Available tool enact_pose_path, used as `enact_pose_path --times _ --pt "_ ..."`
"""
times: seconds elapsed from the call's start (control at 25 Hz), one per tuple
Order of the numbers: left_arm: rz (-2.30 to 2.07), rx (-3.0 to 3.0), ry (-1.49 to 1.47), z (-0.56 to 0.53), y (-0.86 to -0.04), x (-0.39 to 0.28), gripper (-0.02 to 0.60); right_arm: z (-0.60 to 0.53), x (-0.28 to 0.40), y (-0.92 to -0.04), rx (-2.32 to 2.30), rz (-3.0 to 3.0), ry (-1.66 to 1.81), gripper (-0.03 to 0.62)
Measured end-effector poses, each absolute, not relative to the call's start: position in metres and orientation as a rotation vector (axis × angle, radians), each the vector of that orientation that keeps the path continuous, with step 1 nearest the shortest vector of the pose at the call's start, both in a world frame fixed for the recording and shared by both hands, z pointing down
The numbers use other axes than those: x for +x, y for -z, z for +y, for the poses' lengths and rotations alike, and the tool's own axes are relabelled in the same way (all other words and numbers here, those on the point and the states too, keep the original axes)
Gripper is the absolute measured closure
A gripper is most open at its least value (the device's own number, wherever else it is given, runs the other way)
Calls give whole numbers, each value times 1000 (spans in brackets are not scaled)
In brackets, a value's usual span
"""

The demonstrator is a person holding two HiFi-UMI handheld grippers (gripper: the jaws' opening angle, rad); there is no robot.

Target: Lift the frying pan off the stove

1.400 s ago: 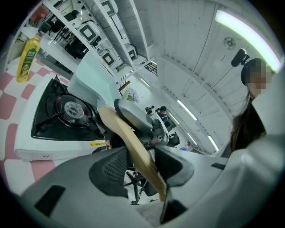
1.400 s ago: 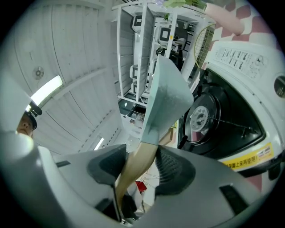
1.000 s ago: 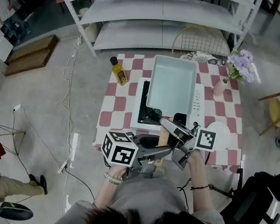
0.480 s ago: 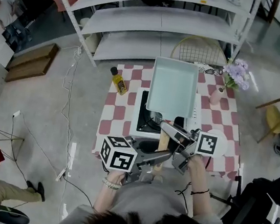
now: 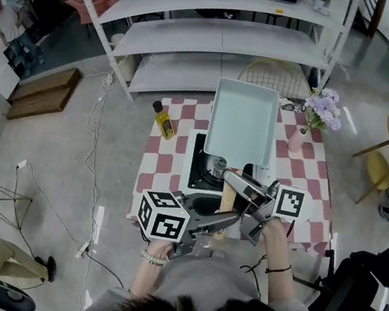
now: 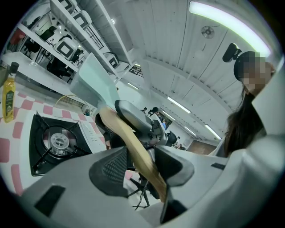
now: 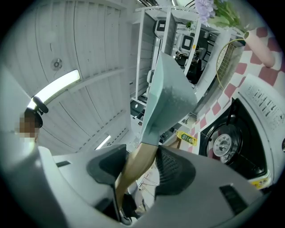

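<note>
Pale mint rectangular frying pan [image 5: 241, 122] with light wooden handle [image 5: 226, 200] is up in the air, clear of the black-and-white single-burner gas stove [image 5: 202, 174]. In the head view it covers the stove's far part. The burner [image 6: 58, 140] shows bare, nothing sitting on it.

Left tongs [image 6: 141, 162]: clamped on the wooden handle near its free end, with a ribbed dark pad on each side pressing the wood. Right tongs [image 7: 139, 165]: also clamped on the handle, further up toward the pan body, with the pads tight on both sides. In the head view the two tongs meet at the handle from left and right, right tongs [image 5: 231, 178] just beyond left tongs [image 5: 227, 217].

The stove sits on a red-and-white checked counter [image 5: 161, 161]. A yellow oil bottle with a black cap [image 5: 162, 119] stands upright on the counter left of the stove, apart from it. A pink vase with purple flowers [image 5: 299, 137] is on the counter's far right side.

A person's hand [image 5: 157, 243] grips the left tongs below the marker cube.
</note>
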State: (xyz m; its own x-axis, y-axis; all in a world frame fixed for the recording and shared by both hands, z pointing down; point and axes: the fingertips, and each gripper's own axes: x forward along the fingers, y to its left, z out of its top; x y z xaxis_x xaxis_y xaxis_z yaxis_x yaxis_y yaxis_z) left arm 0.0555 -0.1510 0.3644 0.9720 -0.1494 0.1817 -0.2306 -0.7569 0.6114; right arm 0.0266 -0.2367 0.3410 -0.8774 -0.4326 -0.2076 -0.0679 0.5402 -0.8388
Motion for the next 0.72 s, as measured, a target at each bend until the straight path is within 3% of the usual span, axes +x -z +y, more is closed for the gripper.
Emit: enact_pose_path --times 0.72 --pt "-243 2521 -147 -149 -337 59 383 -234 35 -312 -405 2401 1181 370"
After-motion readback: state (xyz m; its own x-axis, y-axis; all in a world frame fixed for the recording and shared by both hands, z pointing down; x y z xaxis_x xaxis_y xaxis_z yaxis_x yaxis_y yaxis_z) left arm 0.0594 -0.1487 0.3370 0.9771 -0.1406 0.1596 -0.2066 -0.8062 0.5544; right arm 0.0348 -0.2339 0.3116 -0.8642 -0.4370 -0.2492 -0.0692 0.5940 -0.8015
